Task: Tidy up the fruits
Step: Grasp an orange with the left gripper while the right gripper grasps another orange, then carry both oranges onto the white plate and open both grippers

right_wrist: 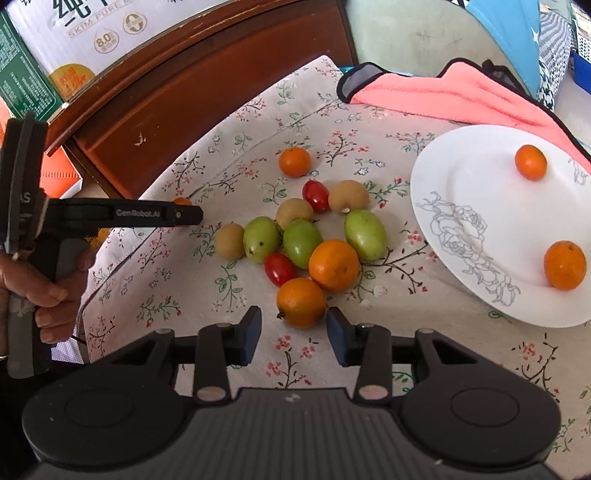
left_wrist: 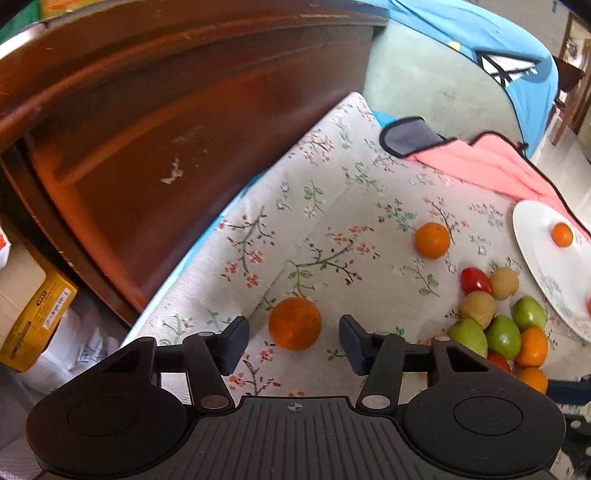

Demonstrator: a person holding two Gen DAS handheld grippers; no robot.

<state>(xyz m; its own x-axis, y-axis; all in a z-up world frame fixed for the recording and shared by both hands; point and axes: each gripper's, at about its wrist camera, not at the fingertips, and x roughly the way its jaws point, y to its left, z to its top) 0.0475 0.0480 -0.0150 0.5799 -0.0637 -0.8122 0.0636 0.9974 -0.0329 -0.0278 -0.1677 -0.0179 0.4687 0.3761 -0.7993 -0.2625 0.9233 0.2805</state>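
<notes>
My left gripper [left_wrist: 293, 322] stands open around an orange [left_wrist: 294, 324] on the floral cloth [left_wrist: 332, 192], with a gap at each pad. It also appears side-on as the left gripper [right_wrist: 184, 214] at the left of the right wrist view. My right gripper [right_wrist: 293, 314] is open too, its fingertips flanking the near orange [right_wrist: 301, 302] without touching it. Beyond that orange lies a pile of fruit [right_wrist: 301, 240]: green, brown, small red ones and another orange. One orange [right_wrist: 294, 161] lies apart further back. A white plate [right_wrist: 480, 221] at the right carries two oranges [right_wrist: 530, 161] [right_wrist: 565, 264].
Dark wooden furniture [left_wrist: 147, 129] borders the cloth on the left. A pink cloth [right_wrist: 461, 96] lies behind the plate. Cartons [right_wrist: 92, 33] and a yellow box [left_wrist: 33, 314] sit off the cloth's left side. A hand [right_wrist: 55, 288] holds the left gripper's handle.
</notes>
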